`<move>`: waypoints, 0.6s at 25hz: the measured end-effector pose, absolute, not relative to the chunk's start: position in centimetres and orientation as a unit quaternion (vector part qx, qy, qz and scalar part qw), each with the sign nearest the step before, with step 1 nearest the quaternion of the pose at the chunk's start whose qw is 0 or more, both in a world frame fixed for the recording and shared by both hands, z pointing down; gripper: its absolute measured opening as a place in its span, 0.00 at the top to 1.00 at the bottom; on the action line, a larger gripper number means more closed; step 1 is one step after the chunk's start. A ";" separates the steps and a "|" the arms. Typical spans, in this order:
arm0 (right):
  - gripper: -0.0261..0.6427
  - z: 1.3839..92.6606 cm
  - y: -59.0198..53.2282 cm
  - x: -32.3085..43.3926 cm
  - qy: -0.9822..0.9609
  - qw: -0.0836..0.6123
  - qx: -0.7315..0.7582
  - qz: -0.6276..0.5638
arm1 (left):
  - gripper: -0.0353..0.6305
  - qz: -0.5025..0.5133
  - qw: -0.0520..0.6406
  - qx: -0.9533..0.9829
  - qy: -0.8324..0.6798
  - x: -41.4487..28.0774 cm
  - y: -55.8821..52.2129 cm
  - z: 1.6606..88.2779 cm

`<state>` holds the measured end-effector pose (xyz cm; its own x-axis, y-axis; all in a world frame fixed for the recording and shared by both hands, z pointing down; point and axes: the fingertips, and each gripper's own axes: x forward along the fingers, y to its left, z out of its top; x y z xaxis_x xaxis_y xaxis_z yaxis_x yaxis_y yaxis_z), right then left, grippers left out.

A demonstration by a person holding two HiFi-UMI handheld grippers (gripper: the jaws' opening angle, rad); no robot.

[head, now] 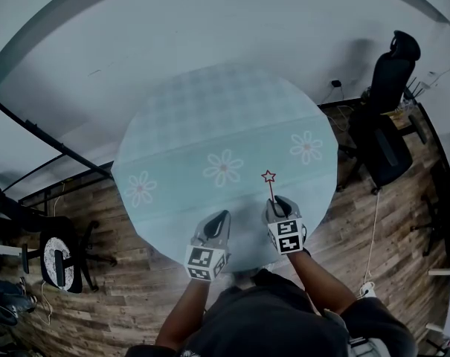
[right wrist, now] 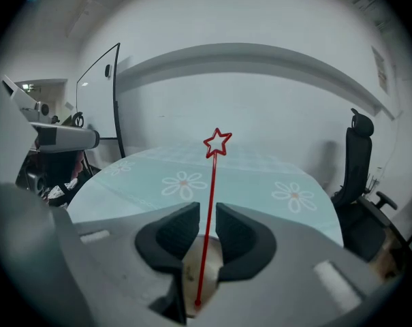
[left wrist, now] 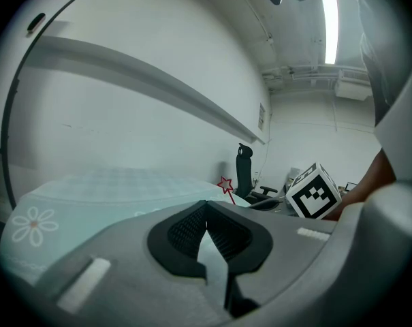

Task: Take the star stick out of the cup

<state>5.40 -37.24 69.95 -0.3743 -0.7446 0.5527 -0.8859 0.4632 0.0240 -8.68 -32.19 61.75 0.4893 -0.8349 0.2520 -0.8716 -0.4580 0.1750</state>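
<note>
right tool (right wrist: 207, 215) jaws a narrow gap apart; star stick (right wrist: 212, 189) stands upright in the gap, clear of both pads, foot in cup (right wrist: 191, 272). left tool (left wrist: 206, 204) closed, empty, above tabletop (head: 210, 117).

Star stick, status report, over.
Left gripper shut, empty. Right gripper jaws narrowly apart around star stick, not clamped. Stick's foot in cup. Nothing in the way.

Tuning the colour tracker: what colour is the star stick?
Star stick: red, clearest in right gripper view.
</note>
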 end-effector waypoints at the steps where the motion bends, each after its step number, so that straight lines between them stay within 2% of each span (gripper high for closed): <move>1: 0.87 70.0 -37.3 5.4 -0.816 0.253 0.500 0.141 | 0.94 0.065 0.142 0.851 -0.502 -8.8 -32.2 61.8; 9: 0.87 70.4 -37.6 5.6 -0.815 0.261 0.500 0.134 | 0.94 0.064 0.144 0.845 -0.510 -9.4 -31.9 61.8; 15: 0.92 69.9 -37.5 5.6 -0.819 0.265 0.492 0.131 | 0.94 0.063 0.146 0.843 -0.515 -9.2 -31.5 61.9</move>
<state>5.57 -37.50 69.94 -0.3749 -0.7366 0.5629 -0.8758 0.4806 0.0457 -9.23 -31.49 61.87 0.4624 -0.8487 0.2567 -0.8856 -0.4278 0.1807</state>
